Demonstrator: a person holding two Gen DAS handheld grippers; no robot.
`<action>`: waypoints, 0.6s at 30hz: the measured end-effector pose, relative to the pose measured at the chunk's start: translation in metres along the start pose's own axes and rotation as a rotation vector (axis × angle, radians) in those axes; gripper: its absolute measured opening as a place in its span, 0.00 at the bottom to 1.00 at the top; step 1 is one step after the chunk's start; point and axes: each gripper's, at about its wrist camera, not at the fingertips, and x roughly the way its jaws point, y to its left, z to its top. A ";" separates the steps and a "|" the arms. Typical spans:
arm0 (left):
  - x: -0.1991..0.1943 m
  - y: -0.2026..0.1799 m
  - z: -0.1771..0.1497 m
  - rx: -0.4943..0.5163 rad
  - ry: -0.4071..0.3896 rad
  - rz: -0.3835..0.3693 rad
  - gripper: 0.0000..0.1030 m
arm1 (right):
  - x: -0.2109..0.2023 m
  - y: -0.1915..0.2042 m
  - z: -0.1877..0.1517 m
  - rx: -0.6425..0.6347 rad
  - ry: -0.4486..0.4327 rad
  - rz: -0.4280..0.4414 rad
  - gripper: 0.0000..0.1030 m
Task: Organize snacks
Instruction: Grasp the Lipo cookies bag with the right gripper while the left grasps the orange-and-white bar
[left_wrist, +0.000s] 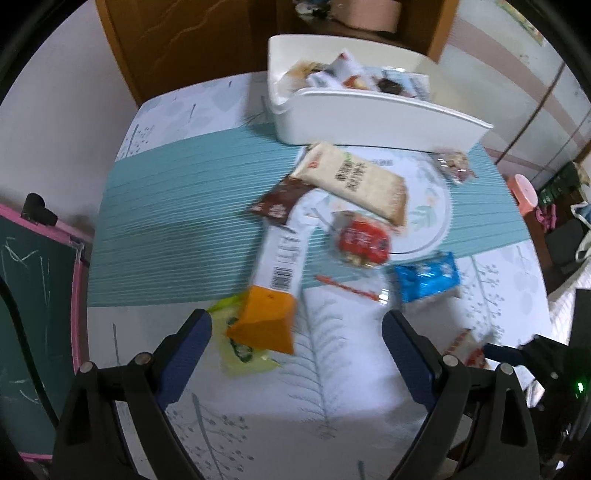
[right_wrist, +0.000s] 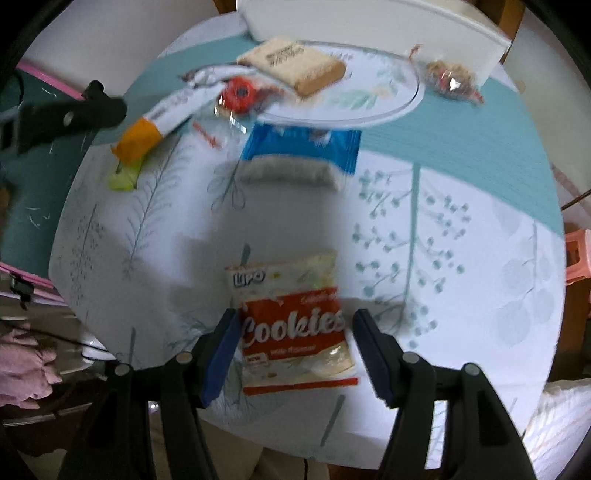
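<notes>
Right gripper is straddling the red-and-white foil cookie packet on the tablecloth, jaws apart, not gripping; left gripper is hanging wide over the orange-ended white carton — the slick packet risks sliding away.

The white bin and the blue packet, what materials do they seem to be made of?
The white bin looks like moulded plastic, smooth and matte: thin even walls, rounded corners. The blue packet looks like glossy plastic film or foil: bright highlights and a crimped edge. The blur leaves the exact finish uncertain.
</notes>
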 end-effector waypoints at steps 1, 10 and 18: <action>0.005 0.004 0.003 -0.003 0.004 0.005 0.90 | 0.001 0.003 0.000 -0.013 0.000 -0.014 0.63; 0.057 0.020 0.026 0.016 0.079 0.027 0.88 | 0.007 0.014 0.002 -0.060 -0.018 -0.068 0.47; 0.094 0.020 0.044 0.050 0.167 0.001 0.54 | 0.010 0.006 0.010 0.014 0.000 -0.032 0.44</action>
